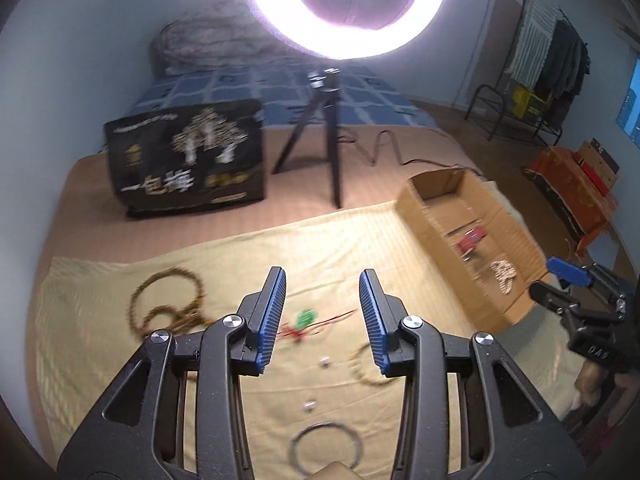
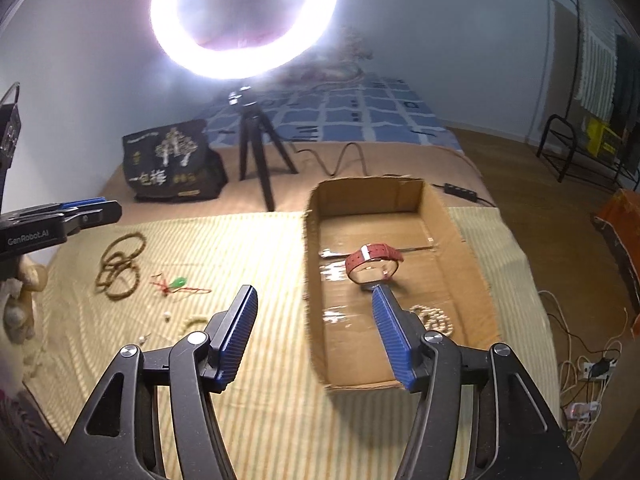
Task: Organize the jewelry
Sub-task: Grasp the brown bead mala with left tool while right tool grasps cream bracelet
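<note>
My left gripper (image 1: 322,280) is open and empty above the yellow cloth, over a green pendant on red cord (image 1: 306,319). Brown bead bracelets (image 1: 168,304) lie to its left, a beaded bracelet (image 1: 366,368) at its right finger, a dark bangle (image 1: 326,446) below. My right gripper (image 2: 314,294) is open and empty at the near left wall of the cardboard box (image 2: 472,256). In the box lie a red-strap watch (image 2: 374,262) and a pale bead bracelet (image 2: 436,318). The pendant (image 2: 178,282) and brown bracelets (image 2: 120,266) show at left.
A ring light on a black tripod (image 2: 254,152) stands behind the cloth, next to a black printed bag (image 2: 172,160). Small white beads (image 1: 325,361) lie loose on the cloth. A cable (image 2: 344,156) runs behind the box. The bed edge drops off at right.
</note>
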Tool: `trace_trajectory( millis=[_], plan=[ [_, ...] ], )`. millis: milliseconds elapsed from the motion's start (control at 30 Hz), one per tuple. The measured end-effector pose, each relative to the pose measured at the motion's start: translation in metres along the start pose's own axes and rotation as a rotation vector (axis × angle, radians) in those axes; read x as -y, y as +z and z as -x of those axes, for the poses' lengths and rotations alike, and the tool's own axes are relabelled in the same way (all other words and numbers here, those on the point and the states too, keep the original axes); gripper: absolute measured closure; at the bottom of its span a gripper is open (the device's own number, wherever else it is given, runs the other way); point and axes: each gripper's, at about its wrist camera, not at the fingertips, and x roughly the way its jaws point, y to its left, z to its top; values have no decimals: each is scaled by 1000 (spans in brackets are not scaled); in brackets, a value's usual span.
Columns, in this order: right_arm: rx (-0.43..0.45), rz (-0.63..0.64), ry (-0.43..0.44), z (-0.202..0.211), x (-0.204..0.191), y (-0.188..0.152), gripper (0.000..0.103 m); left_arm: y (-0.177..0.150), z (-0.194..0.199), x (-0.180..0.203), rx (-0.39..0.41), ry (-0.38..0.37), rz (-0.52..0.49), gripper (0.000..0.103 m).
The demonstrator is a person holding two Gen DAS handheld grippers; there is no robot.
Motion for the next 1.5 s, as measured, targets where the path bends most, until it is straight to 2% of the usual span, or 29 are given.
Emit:
trace_trajectory(
  millis=[233,300,600,867,1000,1200,1333,1500],
  plan=[
    [-41,59,46,-12,-32,-4,43,-15,-5,-57,-44,7,68,64],
    [-59,81,57,-18,-41,-7,43,-17,-9,-71,-53,12,85,59],
    [-143,142,88,-47,-65,-15,43,-26,-45,-141,-120,1,215,57],
    [-186,171,83,-65,-71,-20,43,-25,-85,-165,-180,-20,253,57],
    [-197,191,75,-71,-74,-21,43,-25,-105,-169,-215,-4,252,57],
    [-205,202,75,-76,-75,-21,43,-23,-121,-184,-229,-3,291,57],
    [-218,211,69,-81,-75,-22,43,-31,-133,-195,-270,-49,350,57],
    [-220,214,57,-83,-73,-22,43,-37,-130,-197,-288,-118,373,57]
  ],
)
